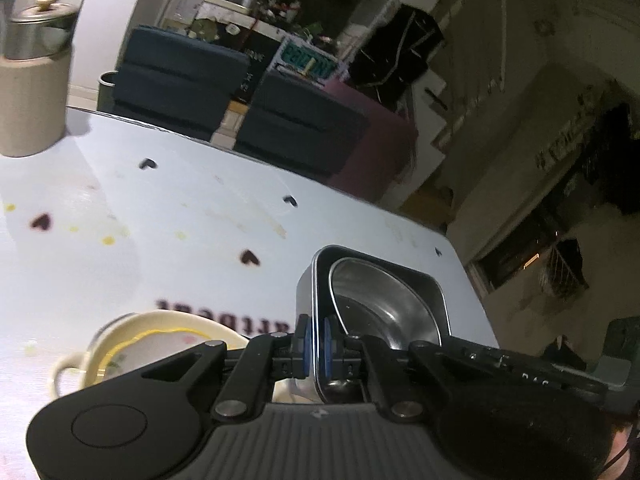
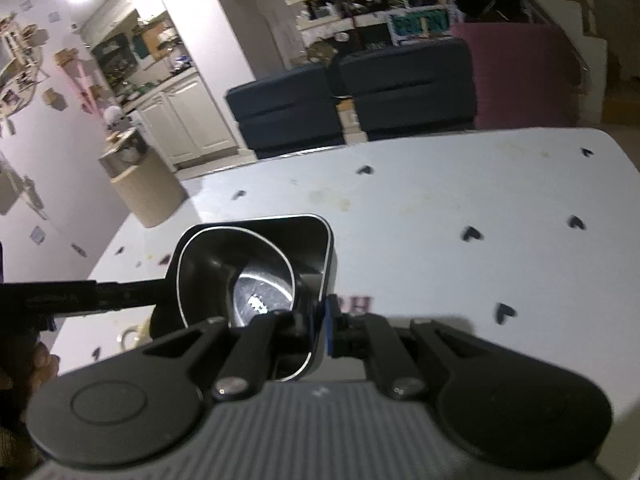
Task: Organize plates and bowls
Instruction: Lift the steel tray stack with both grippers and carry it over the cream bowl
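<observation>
- Left wrist view: the left gripper (image 1: 316,344) has its blue pads pressed together on the near wall of a square steel container (image 1: 306,296), pinching the thin rim between them.
- A round steel bowl (image 1: 376,304) sits inside the container, tilted so that its rim leans against the container's walls.
- The container appears lifted off the white table (image 1: 192,216), though the blur and the steep angle make that hard to confirm.
- Below and to the left of the gripper, a cream cup (image 1: 132,344) with a yellow line inside its rim and a handle on its left side stands on the table.
- At the far left edge of the table stands a beige canister (image 1: 32,104) with a steel pot (image 1: 36,32) on top.
- Right wrist view: the right gripper (image 2: 320,328) is clamped on the opposite wall of the same square steel container (image 2: 326,248), with one blue pad showing on the outside of the rim.
- The round steel bowl (image 2: 224,272) lies inside, its shiny bottom facing the camera.
- The left gripper's black body (image 2: 80,298) reaches in from the left edge to the container's far side.
- The table (image 2: 440,200), printed with small dark hearts, spreads out behind the container.
- The beige canister (image 2: 144,188) stands at the table's far left corner.
</observation>
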Demonstrator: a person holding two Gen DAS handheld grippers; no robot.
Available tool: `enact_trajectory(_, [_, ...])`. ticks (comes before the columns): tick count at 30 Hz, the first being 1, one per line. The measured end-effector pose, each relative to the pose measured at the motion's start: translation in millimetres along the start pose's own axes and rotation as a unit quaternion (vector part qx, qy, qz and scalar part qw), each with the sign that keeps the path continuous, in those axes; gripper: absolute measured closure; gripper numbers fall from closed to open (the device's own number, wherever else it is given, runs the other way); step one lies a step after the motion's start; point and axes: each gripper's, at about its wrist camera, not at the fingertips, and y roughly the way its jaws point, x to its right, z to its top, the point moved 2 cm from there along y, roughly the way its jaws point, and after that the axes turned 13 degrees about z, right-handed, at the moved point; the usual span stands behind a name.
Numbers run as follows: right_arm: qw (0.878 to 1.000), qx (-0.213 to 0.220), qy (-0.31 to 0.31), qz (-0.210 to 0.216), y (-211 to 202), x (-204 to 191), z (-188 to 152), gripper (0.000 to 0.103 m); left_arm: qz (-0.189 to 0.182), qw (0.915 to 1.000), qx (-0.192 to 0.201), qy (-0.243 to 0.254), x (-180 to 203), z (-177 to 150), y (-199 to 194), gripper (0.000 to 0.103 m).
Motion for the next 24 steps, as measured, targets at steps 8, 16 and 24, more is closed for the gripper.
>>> enact_trajectory(8, [0.999, 0.014, -0.011, 0.033, 11, -26, 3, 0.096, 0.006, 0.9994, 0.028, -0.020, -29, 1, -30, 0.097])
enact_trajectory(16, [0.999, 0.013, 0.001, 0.052, 17, -39, 0, 0.096, 0.019, 0.9987, 0.030, -0.035, -52, -9, -44, 0.097])
enact_trajectory(24, [0.997, -0.022, -0.007, 0.071, 34, -49, -4, 0.094, 0.037, 0.9975, 0.014, -0.058, -81, -18, -43, 0.097])
